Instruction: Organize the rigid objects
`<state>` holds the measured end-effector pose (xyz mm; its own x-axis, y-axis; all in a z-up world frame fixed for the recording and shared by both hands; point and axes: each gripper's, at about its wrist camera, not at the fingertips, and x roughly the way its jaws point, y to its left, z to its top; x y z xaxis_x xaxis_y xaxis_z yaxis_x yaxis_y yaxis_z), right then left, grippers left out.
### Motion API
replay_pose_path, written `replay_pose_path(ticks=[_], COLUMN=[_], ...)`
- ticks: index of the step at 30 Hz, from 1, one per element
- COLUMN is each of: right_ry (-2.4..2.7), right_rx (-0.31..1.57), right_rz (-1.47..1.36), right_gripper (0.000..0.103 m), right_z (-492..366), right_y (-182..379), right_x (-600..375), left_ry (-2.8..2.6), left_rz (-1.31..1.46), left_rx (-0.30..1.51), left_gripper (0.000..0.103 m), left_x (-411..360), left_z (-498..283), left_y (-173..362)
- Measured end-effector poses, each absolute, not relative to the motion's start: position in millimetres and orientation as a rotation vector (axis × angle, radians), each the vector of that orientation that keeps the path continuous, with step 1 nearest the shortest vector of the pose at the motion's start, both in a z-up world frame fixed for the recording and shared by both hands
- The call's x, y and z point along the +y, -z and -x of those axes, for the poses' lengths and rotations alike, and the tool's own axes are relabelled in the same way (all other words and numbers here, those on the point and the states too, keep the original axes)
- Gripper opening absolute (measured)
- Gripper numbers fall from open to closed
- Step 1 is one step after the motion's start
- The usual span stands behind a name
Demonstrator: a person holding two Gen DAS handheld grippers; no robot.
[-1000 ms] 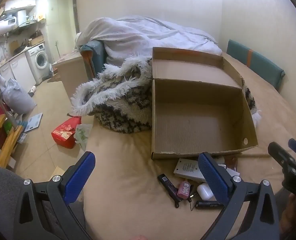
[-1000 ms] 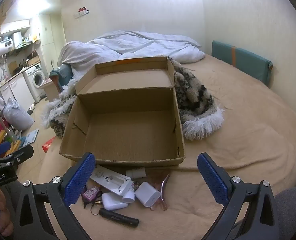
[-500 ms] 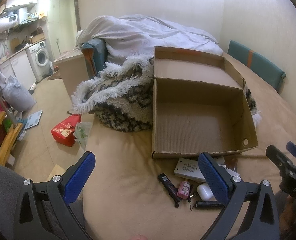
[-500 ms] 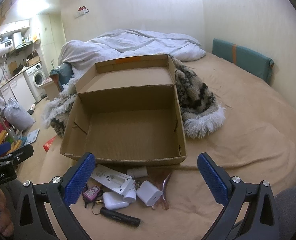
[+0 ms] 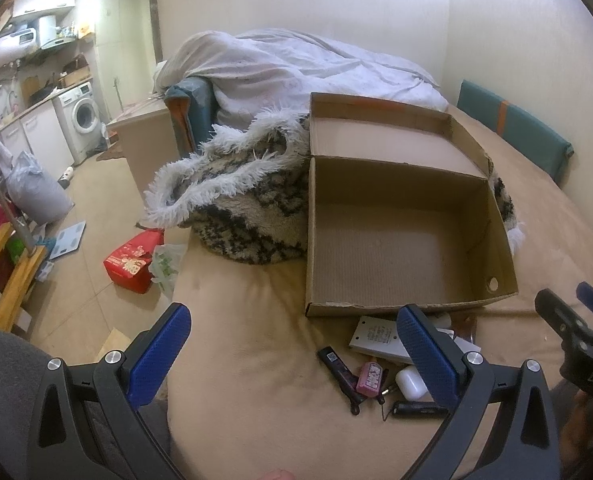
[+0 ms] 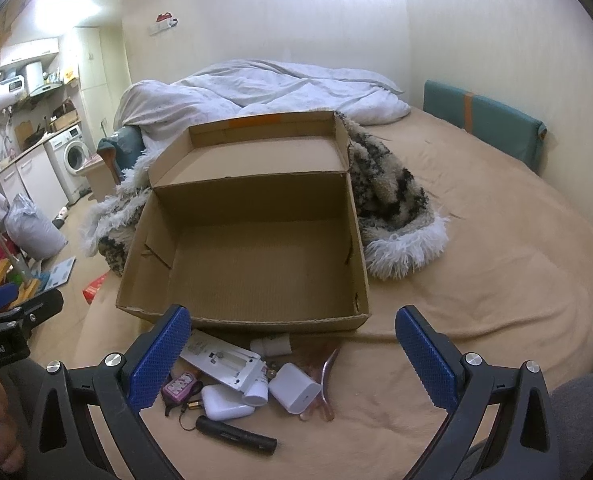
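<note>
An open, empty cardboard box (image 6: 360, 280) (image 5: 310, 240) sits on the tan bed. Just in front of it lies a pile of small objects: a white flat device (image 6: 224, 362) (image 5: 376, 336), a white charger cube (image 6: 294, 388), a white earbud case (image 6: 224, 402) (image 5: 410, 382), a pink keychain (image 6: 178, 386) (image 5: 369, 376), a black stick (image 6: 236, 436) (image 5: 418, 409), a black flat stick (image 5: 336, 366) and a brownish hair clip (image 6: 324, 384). My right gripper (image 6: 292, 360) is open and empty above the pile. My left gripper (image 5: 292, 352) is open and empty, left of the pile.
A shaggy black-and-white blanket (image 5: 240, 200) (image 6: 392, 196) lies behind and beside the box. A white duvet (image 6: 264, 92) is heaped at the back. A teal cushion (image 6: 484, 128) leans on the wall. The bed's left edge drops to a cluttered floor (image 5: 128, 264).
Both grippers have shifted slightly; the views have tilted up a little. Nothing was taken hold of or moved.
</note>
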<state>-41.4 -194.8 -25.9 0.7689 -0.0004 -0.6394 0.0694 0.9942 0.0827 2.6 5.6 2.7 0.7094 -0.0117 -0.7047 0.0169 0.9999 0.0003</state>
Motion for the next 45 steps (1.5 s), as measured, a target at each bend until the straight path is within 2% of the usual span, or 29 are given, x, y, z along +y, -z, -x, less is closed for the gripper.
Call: replay_pose_path(ticks=[45], right_ry=[0.052], right_rx=[0.693], right_rz=[-0.164], right_gripper=[0.103], right_z=[43.6], right_y=[23.8], right_x=[-204.6], left_ry=[-0.003], left_rz=[-0.021], left_rx=[0.79], left_gripper=[0.103], left_x=[3.7], left_z=[-2.5], left_y=[3.8])
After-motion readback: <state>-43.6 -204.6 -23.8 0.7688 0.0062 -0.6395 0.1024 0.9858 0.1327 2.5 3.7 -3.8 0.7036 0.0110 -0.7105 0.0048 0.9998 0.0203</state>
